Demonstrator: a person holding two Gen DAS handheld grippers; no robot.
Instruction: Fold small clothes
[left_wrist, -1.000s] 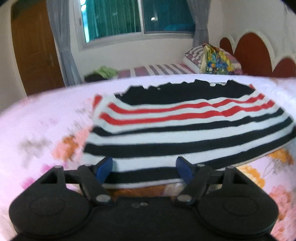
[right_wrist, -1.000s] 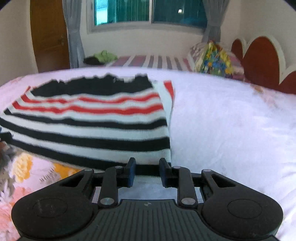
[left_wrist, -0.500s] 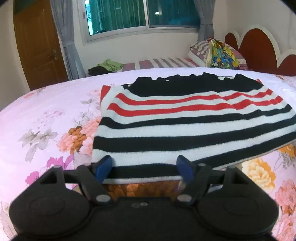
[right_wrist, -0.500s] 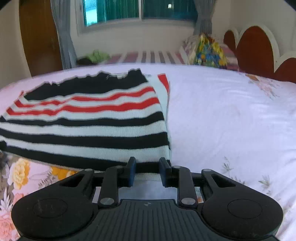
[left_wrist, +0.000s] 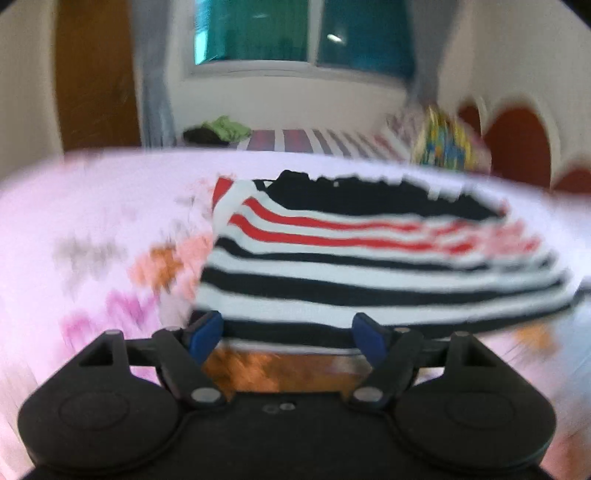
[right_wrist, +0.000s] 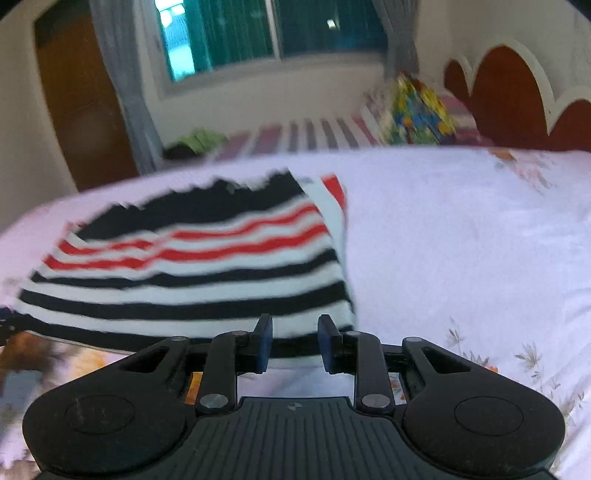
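Left gripper (left_wrist: 287, 334): jaws wide and closing, blue pads standing to either side of the near hem of the sweater (left_wrist: 369, 266), a broad stretch of hem between them; the pads do not press on it. Right gripper (right_wrist: 294, 341): jaws set narrow, the sweater's (right_wrist: 199, 266) near right corner lying between the pads at the black hem band; whether the pads pinch the cloth cannot be told. The sweater, striped black and white with two red bands and a black far part, lies spread flat on the bed (right_wrist: 461, 240), its hem toward both grippers. In the left view the hem sits over an orange flower of the floral bedsheet (left_wrist: 110, 240); in the right view plain white sheet stretches to the sweater's right. Beyond the bed: a second bed (right_wrist: 314, 136) with a striped cover, a multicoloured pillow (right_wrist: 417, 110) at its head, green and dark clothes (left_wrist: 221, 129) at its far end, a red scalloped headboard (right_wrist: 509, 96), a window (right_wrist: 258, 33) with grey curtains, and a wooden door (left_wrist: 96, 74). Both views are motion-blurred.
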